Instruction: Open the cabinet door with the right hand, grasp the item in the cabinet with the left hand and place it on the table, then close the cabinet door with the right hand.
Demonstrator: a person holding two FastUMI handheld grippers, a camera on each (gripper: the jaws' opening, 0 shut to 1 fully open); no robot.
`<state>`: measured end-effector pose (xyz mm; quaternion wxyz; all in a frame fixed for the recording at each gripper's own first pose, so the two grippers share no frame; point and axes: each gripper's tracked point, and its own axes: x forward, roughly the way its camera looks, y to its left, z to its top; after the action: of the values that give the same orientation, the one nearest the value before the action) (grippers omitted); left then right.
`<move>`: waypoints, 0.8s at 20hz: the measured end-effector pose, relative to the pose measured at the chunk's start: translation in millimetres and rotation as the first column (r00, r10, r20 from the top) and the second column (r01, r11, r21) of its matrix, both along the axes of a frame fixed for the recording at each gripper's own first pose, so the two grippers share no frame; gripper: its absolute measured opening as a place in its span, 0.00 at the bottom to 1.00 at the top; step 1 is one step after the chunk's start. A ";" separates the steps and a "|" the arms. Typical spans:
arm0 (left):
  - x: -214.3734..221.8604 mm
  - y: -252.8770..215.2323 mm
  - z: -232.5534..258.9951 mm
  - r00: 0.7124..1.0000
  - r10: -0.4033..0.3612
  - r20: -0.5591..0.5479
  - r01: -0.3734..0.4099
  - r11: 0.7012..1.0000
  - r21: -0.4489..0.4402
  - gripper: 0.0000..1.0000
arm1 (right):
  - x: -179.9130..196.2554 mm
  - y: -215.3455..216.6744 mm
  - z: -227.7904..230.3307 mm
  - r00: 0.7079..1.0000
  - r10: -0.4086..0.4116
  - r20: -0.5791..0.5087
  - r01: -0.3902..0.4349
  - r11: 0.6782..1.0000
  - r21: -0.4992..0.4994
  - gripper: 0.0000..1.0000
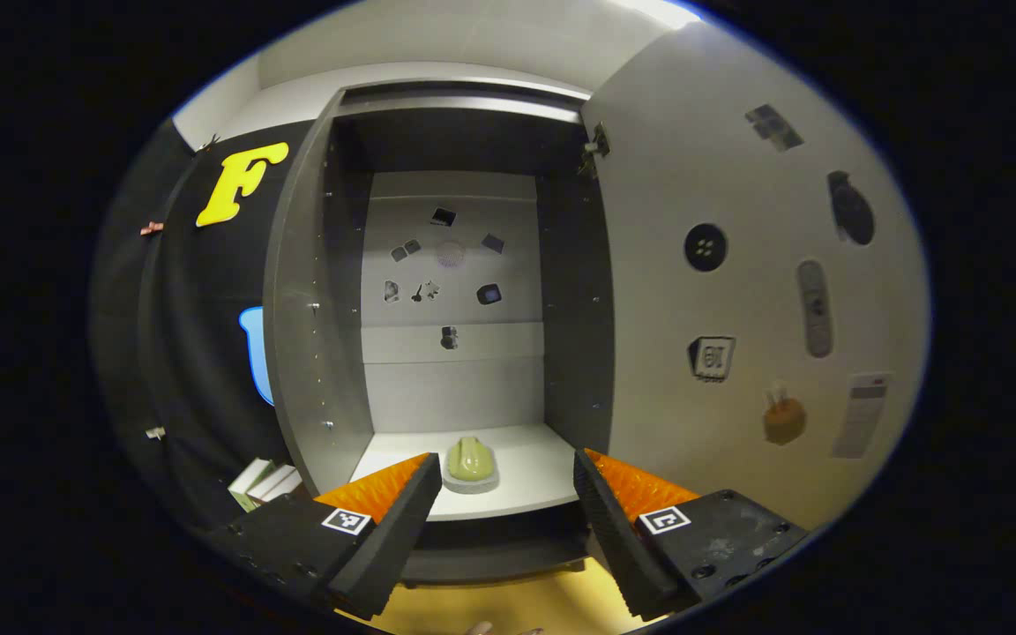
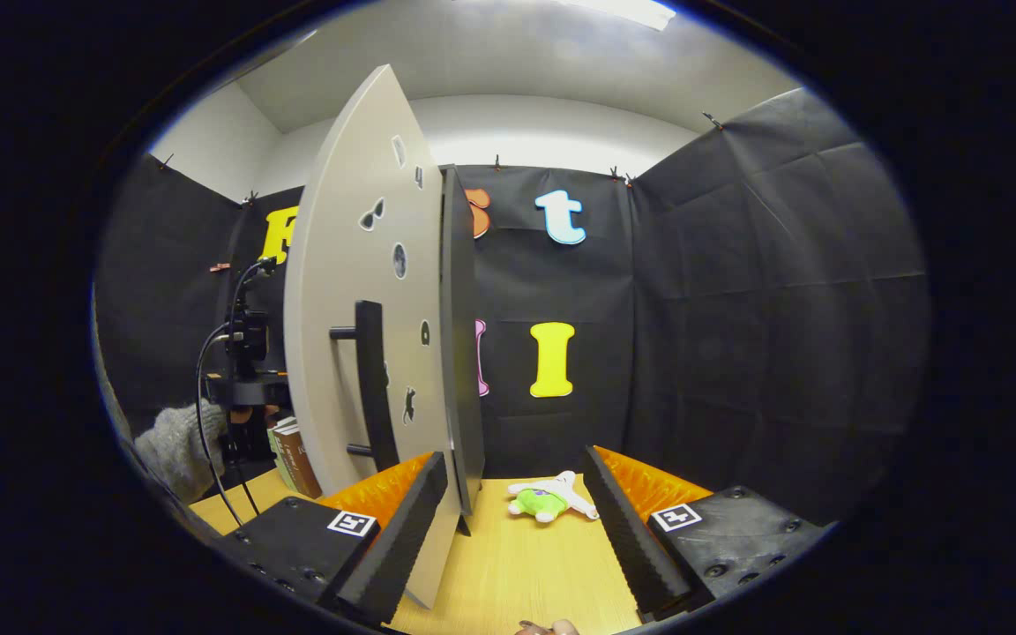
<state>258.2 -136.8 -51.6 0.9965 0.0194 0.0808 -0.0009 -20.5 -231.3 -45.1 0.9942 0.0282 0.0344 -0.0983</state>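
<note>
Grey cabinet door (image 2: 358, 291) swung open. One pale green rounded item (image 1: 470, 460) on the cabinet's white bottom shelf (image 1: 526, 481), long axis running near-to-far. Left gripper (image 1: 501, 511) wide open, empty, near it. Right gripper (image 2: 515, 520) wide open, empty, over the wooden table (image 2: 517, 573); one plush toy (image 2: 550, 499) beyond.

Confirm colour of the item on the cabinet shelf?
Pale yellow-green item; clearest in the left gripper view.

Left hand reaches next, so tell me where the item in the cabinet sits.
In the left gripper view, the green item sits on the cabinet's bottom shelf, near its front edge, just ahead of the open left gripper and nearer its left finger.
</note>
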 end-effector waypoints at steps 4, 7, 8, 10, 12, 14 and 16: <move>50.2 9.5 -27.9 0.993 -0.031 -0.115 0.030 0.999 -0.011 0.93 | 4.9 -30.5 -19.8 0.997 -0.066 -0.043 0.065 0.998 -0.027 0.98; 92.3 20.8 -50.4 0.980 -0.045 -0.193 0.045 0.999 -0.003 0.84 | 11.8 -48.6 -26.4 0.994 -0.097 -0.059 0.095 0.995 -0.032 0.97; 104.5 25.7 -54.8 0.978 -0.045 -0.204 0.049 0.999 0.014 0.84 | 14.4 -55.8 -28.4 0.992 -0.110 -0.064 0.108 0.994 -0.033 0.97; 130.4 33.4 -67.3 0.969 -0.042 -0.243 0.046 0.999 0.010 0.83 | 15.3 -69.6 -35.7 0.986 -0.143 -0.082 0.140 0.989 -0.041 0.98; 153.2 35.2 -77.8 0.960 -0.042 -0.275 0.028 0.998 -0.057 0.82 | 18.0 -79.1 -42.5 0.981 -0.162 -0.102 0.160 0.987 -0.032 0.97; 173.4 42.6 -87.7 0.955 -0.025 -0.296 0.007 0.998 -0.064 0.81 | 22.4 -80.8 -45.2 0.981 -0.165 -0.106 0.165 0.986 -0.012 0.98; 188.2 50.7 -102.4 0.945 0.001 -0.327 -0.017 0.999 -0.045 0.78 | 22.6 -87.1 -47.1 0.978 -0.179 -0.110 0.177 0.984 -0.024 0.97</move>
<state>446.5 -86.0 -154.0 0.9696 -0.0051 0.2447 -0.0017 2.2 -318.4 -92.3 0.9780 0.0185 0.0869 -0.1885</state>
